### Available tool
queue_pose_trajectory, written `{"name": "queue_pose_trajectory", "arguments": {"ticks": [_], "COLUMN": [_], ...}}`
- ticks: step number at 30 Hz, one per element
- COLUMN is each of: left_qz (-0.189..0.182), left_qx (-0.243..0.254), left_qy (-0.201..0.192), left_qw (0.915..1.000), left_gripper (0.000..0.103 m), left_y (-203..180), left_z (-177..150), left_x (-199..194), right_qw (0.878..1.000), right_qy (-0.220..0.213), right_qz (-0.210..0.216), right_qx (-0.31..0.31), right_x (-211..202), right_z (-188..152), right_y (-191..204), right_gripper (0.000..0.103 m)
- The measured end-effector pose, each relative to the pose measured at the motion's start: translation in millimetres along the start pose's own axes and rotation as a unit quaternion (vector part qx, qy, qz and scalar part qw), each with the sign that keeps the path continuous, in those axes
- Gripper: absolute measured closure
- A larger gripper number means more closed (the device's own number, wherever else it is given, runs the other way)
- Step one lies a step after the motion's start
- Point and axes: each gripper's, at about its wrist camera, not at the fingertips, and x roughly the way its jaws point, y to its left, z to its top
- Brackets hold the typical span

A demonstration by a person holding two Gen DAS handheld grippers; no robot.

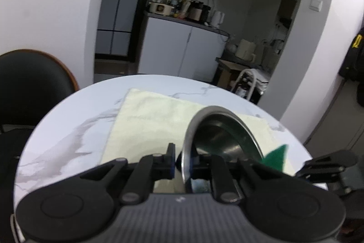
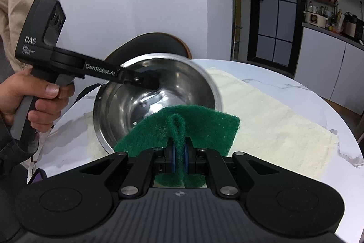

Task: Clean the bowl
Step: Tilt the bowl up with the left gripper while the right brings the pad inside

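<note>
- Stainless steel fills the left wrist view: the steel bowl [image 1: 218,136] is tipped on edge, its rim pinched between the two fingers of the left tool [image 1: 184,163], which is clamped on it. In my judgement it is gripped by the rim so that the hollow stays free for wiping.
- The bowl is held up above a cream towel [image 1: 154,120] spread on the round marble tabletop [image 1: 68,142]; the towel is probably there to catch drips and cushion the bowl.
- A green corner of the scouring pad [image 1: 276,155] shows just beyond the bowl's right rim, with part of the right tool [image 1: 327,165] dark at the frame edge.
- A black chair [image 1: 29,88] stands beyond the tabletop's left side.
- In the right wrist view, the right tool [image 2: 179,158] is closed on a fold of the green scouring pad [image 2: 182,126], leaving most of the pad fanned out ahead as a wiping face.
- The bowl [image 2: 157,92] faces this tool with its opening, tilted toward it; the pad lies at the lower rim. I cannot tell whether they touch.
- The left hand [image 2: 34,101] grips the left tool's handle, whose fingers [image 2: 134,79] hold the upper rim.
</note>
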Motion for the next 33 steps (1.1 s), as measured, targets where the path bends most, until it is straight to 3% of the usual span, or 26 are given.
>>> {"name": "queue_pose_trajectory", "arguments": {"ticks": [16, 33], "left_qz": [-0.014, -0.022], "left_qx": [0.051, 0.041], "left_qy": [0.029, 0.043], "left_qw": [0.9982, 0.9980], "left_gripper": [0.088, 0.085], "left_y": [-17, -21], "left_z": [-13, -17], "left_x": [5, 9], "right_qw": [0.999, 0.999], "right_qy": [0.033, 0.035], "right_qz": [-0.008, -0.036], "right_qx": [-0.006, -0.009], "right_x": [6, 5], "right_z": [-6, -7], "right_y": [6, 8], "right_gripper": [0.095, 0.095]}}
